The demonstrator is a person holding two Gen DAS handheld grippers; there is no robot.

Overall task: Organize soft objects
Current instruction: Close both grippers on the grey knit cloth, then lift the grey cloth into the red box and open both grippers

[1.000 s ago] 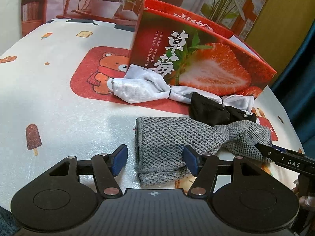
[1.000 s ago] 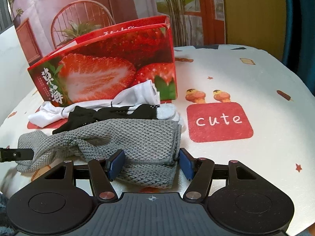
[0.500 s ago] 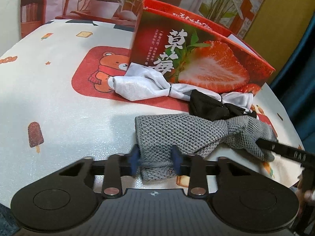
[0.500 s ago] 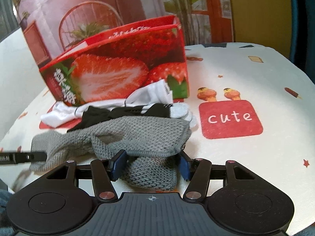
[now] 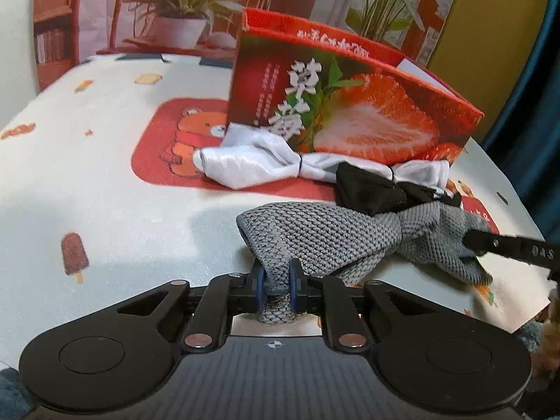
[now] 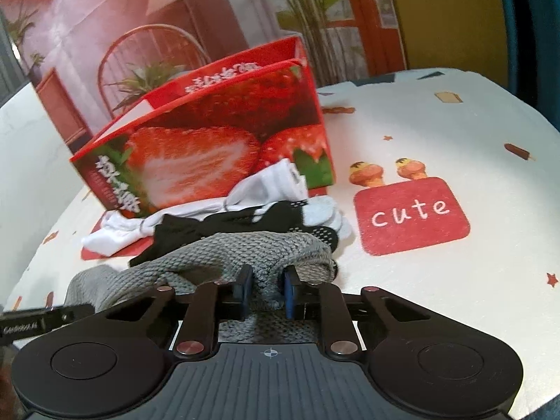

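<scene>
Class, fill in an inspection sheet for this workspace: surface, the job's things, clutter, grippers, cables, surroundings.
Surface: tablecloth with cartoon prints.
Job's things: grey knitted sock in front; black sock and white sock behind it, by the strawberry box, which stands open at the top.
Clutter: nothing seen.
Grippers: left gripper and right gripper have just been closing; each now pinches one end of the grey knitted sock.
Cables: nothing seen.
Surroundings: backdrop picturing potted plants and a chair.
</scene>
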